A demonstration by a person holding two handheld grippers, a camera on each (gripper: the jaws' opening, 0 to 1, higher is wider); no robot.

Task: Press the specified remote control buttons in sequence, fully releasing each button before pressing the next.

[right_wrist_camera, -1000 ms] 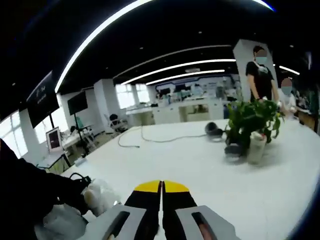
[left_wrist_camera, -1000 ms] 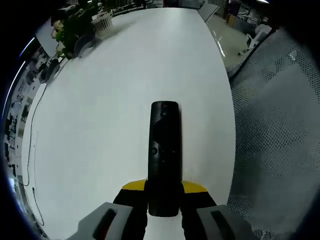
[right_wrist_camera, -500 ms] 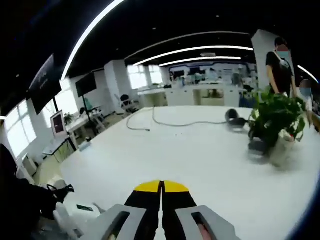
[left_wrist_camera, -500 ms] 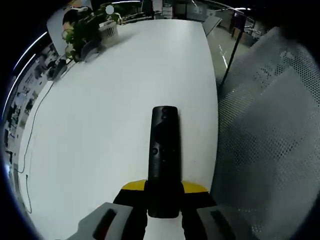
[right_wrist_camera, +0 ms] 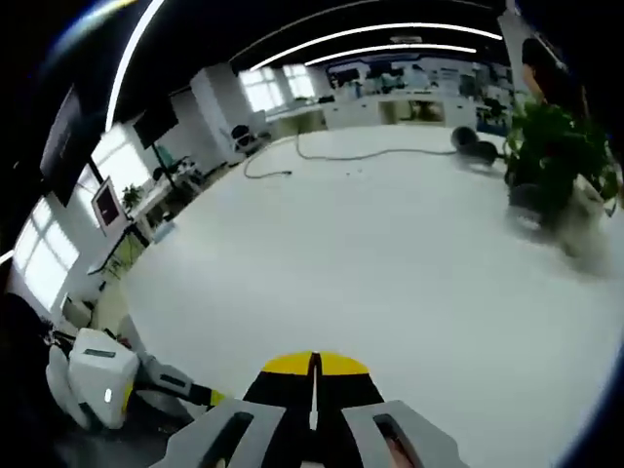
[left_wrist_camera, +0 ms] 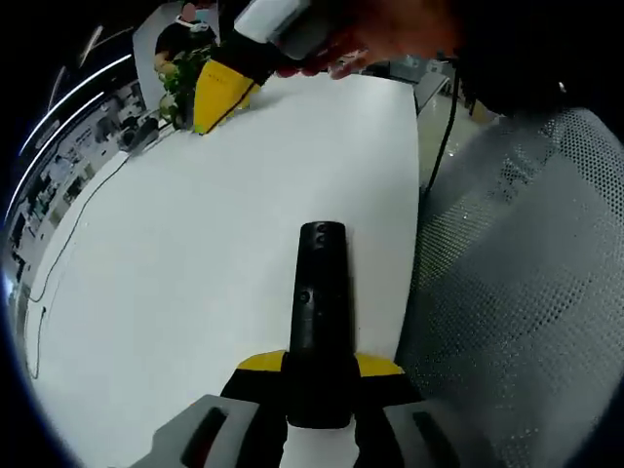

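A black remote control (left_wrist_camera: 320,292) lies lengthwise between the jaws of my left gripper (left_wrist_camera: 320,367), which is shut on its near end, above the white table (left_wrist_camera: 195,253). My right gripper (left_wrist_camera: 216,93) comes into the left gripper view at the top, held by a hand (left_wrist_camera: 380,34), its yellow tips together and pointing down-left, well beyond the remote's far end. In the right gripper view the right gripper (right_wrist_camera: 314,369) is shut with nothing between its jaws, over the table (right_wrist_camera: 390,253). The left gripper (right_wrist_camera: 102,388) shows at the lower left there.
A potted plant (right_wrist_camera: 554,161) stands near the table's far side, also seen as the plant (left_wrist_camera: 180,68) behind the right gripper. A cable (right_wrist_camera: 322,156) and headphones (right_wrist_camera: 475,144) lie at the table's back. A grey mesh chair (left_wrist_camera: 526,292) stands beside the table edge.
The right gripper has tilted down toward the table and come into the left gripper view from the top. The left gripper still holds the remote; its view has swung slightly.
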